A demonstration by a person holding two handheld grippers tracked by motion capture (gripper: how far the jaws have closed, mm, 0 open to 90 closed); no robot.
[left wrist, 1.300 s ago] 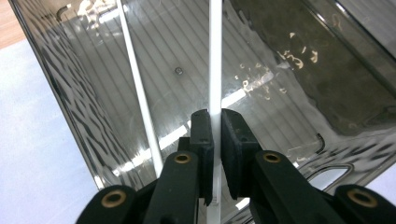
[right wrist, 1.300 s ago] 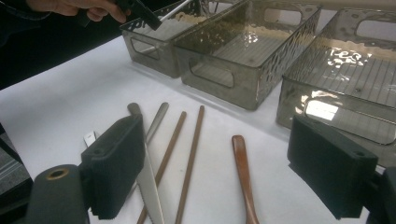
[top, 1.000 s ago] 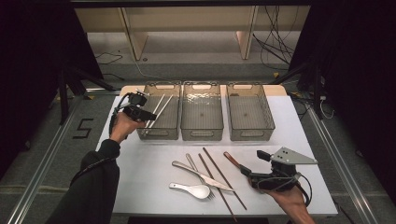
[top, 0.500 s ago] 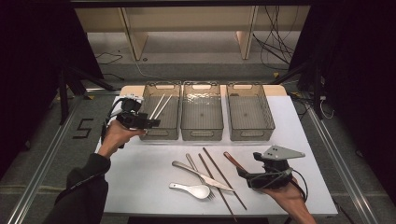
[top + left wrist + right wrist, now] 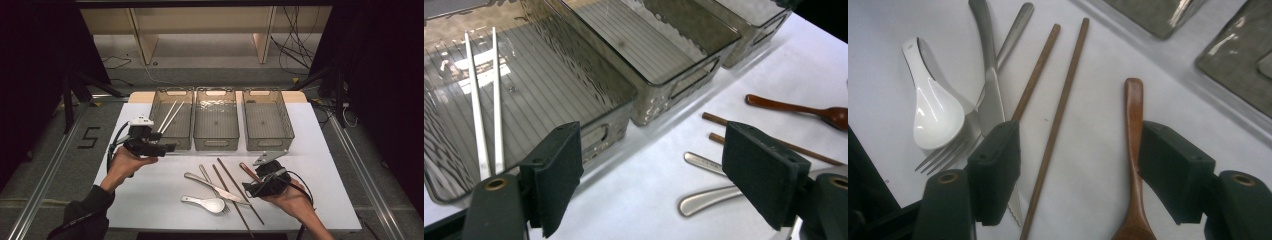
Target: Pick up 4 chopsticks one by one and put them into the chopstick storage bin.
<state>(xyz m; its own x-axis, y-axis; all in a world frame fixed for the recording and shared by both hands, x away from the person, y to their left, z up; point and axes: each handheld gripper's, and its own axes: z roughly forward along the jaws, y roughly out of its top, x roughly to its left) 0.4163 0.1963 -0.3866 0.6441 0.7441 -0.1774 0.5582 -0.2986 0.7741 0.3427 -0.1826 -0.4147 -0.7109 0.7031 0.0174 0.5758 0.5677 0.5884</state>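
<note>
Two white chopsticks (image 5: 170,116) (image 5: 486,100) lie in the left clear bin (image 5: 172,136) (image 5: 624,112). My left gripper (image 5: 169,147) (image 5: 654,170) hovers just in front of that bin, open and empty; its jaws have just been opening. My right gripper (image 5: 250,190) (image 5: 1078,170) is low over the cutlery and its jaws have just been closing. One brown chopstick (image 5: 1063,100) and the wooden spoon (image 5: 1134,130) (image 5: 247,171) lie between its pads, neither one touched.
A middle bin (image 5: 216,142) and a right bin (image 5: 270,142) stand empty beside the left one. A knife (image 5: 990,95) (image 5: 210,184), a fork (image 5: 955,150) and a white spoon (image 5: 935,110) (image 5: 207,203) lie on the white table (image 5: 150,200).
My left gripper has pulled back from the left bin toward the near side, jaws wider. My right gripper has shifted left over the wooden spoon and chopsticks, jaws narrower.
</note>
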